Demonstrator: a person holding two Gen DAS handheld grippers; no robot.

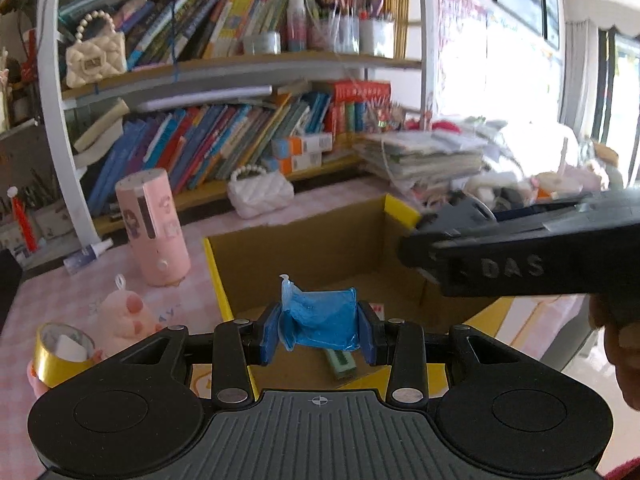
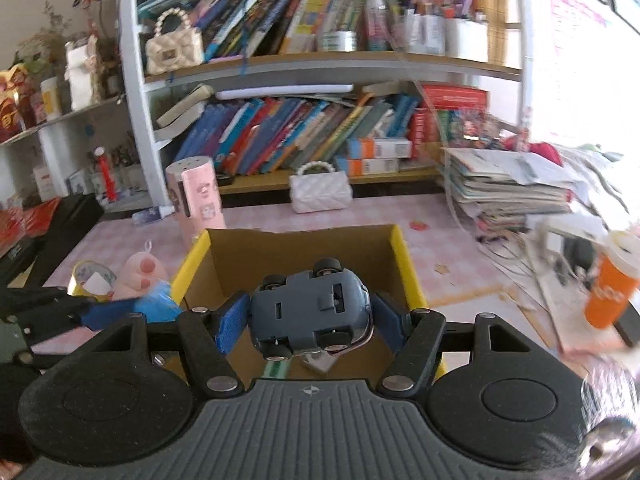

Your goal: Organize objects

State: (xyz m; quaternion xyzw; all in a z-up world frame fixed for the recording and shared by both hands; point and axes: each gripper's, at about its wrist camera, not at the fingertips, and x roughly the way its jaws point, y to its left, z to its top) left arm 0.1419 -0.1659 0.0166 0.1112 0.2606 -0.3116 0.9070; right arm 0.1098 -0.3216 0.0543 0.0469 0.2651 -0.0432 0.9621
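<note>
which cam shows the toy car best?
Right wrist: the toy car sits centered, underside up, clamped in the right tool over the cardboard box. Left wrist shows only that tool's black body, side-on; the car itself isn't visible.

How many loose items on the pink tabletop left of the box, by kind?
Pink cylinder: 1
Pink plush toy: 1
Gold tape roll: 1
Small tube: 1
Total: 4
Not counted: blue packet in the left gripper, toy car in the right gripper.
</note>
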